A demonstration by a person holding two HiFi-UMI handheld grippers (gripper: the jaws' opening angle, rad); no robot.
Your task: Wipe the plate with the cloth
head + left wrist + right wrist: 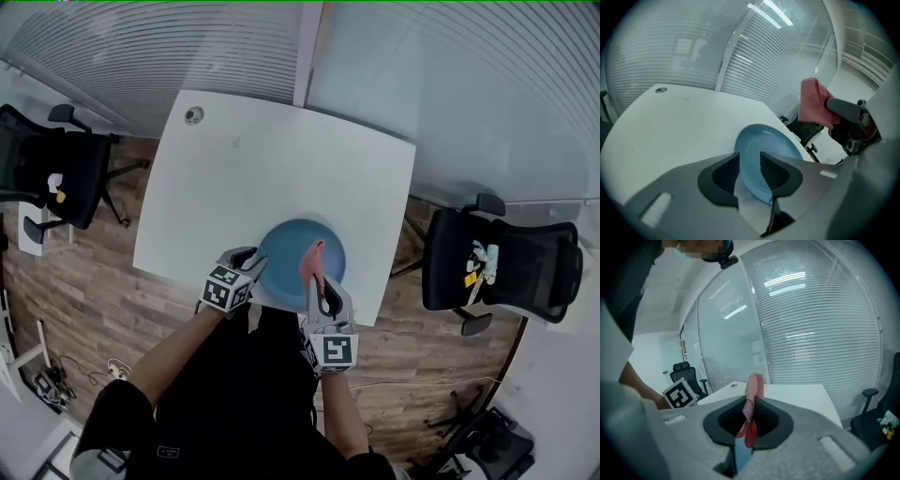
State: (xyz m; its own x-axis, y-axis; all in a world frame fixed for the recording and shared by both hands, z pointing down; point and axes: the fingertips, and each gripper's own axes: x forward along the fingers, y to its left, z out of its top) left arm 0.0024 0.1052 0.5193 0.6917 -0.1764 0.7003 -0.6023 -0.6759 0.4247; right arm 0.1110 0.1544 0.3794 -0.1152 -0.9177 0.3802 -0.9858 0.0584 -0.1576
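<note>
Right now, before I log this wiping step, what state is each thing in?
plate: flat on the table, rim between the left gripper's jaws.
cloth: bunched, clamped in the right gripper, over the plate.
left gripper: open.
right gripper: shut on the cloth.

- A white table (234,187) with rounded corners stands on a wood-plank floor (84,281).
- A small round cable grommet (194,115) sits near the table's far left corner.
- Glass partition walls with horizontal blinds (141,47) run behind the table.
- A black office chair (56,173) stands left of the table, with a small white and yellow item on its seat.
- A second black office chair (502,267) stands to the right, with small colourful objects (480,262) on its seat.
- Cables (47,384) lie on the floor at the lower left.
</note>
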